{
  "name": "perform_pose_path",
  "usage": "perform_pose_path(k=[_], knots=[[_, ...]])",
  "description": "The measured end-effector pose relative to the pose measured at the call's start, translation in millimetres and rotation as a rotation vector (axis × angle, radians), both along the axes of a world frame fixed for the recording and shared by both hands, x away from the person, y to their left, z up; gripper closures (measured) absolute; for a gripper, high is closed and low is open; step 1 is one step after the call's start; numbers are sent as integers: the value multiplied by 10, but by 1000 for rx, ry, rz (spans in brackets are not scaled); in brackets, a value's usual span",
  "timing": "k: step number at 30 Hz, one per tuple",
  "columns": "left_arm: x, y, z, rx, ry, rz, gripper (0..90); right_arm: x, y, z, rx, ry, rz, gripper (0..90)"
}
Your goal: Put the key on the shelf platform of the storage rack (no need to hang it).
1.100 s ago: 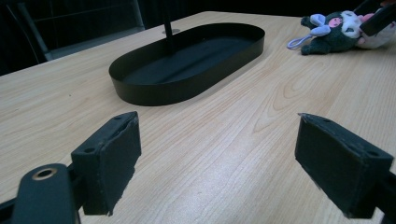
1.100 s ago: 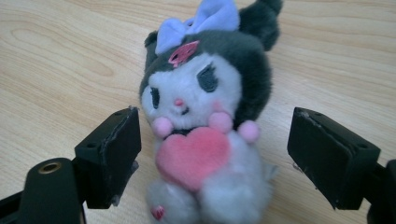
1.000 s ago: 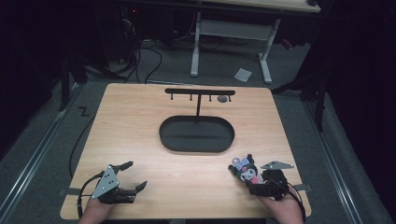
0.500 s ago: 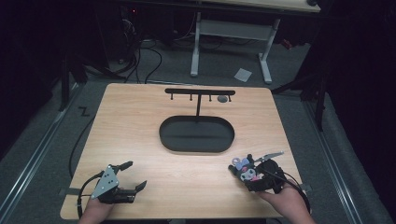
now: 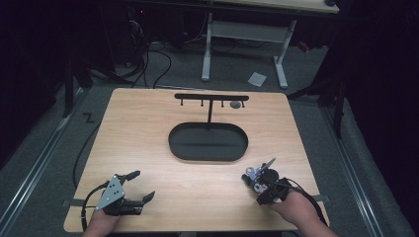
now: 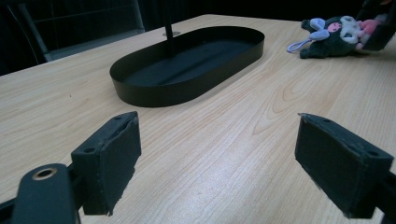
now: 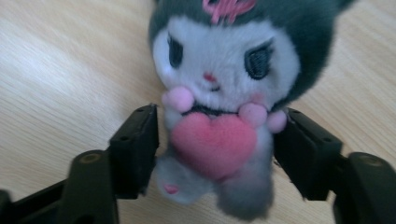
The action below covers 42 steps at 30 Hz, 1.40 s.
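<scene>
A small plush toy (image 5: 256,175) with a dark hood, a white face and a pink heart lies at the table's near right. In the right gripper view the plush toy (image 7: 224,70) faces the camera. My right gripper (image 7: 217,149) has just been closing, and its pads now press on both sides of the toy's body. From above, the right gripper (image 5: 261,182) points up and left. My left gripper (image 5: 142,185) rests at the near left, open and empty (image 6: 217,163). Beyond it, the toy (image 6: 334,32) lies on the wood.
A black oval tray (image 5: 170,143) sits mid-table, its rim (image 6: 187,93) a short way beyond my left jaws. Behind it stands a black T-shaped rack (image 5: 211,97) with small hooks, and a grey item (image 5: 235,104) hangs from one. Bare wood (image 5: 148,123) surrounds the tray.
My right gripper slid left up to the plush toy and its jaws closed from wide open onto the toy's body. The left gripper stayed put.
</scene>
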<state>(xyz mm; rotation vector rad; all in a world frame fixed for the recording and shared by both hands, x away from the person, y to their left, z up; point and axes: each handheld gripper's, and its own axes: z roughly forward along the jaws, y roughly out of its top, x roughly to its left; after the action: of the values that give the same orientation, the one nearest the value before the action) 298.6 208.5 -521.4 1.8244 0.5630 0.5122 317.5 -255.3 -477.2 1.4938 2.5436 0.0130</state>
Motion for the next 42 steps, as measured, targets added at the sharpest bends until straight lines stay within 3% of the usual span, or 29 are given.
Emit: perform_pose_path(k=[2, 6, 11, 22, 29, 42], knots=[[0, 0, -1, -1, 0, 1, 150, -13, 11, -35, -25, 1, 29, 416], [-3, 1, 0, 1, 0, 0, 150, -11, 11, 33, -6, 1, 38, 456], [-6, -1, -1, 1, -1, 3, 150, 53, -62, 389, 89, -56, -1, 461], [-9, -1, -2, 2, -4, 3, 150, 138, -164, 803, 174, -123, -37, 460], [-7, -2, -1, 1, -2, 3, 150, 286, -103, 945, 214, -148, -44, 460], [-2, 1, 0, -1, 0, 0, 150, 536, 108, 1166, 238, -169, -25, 460]])
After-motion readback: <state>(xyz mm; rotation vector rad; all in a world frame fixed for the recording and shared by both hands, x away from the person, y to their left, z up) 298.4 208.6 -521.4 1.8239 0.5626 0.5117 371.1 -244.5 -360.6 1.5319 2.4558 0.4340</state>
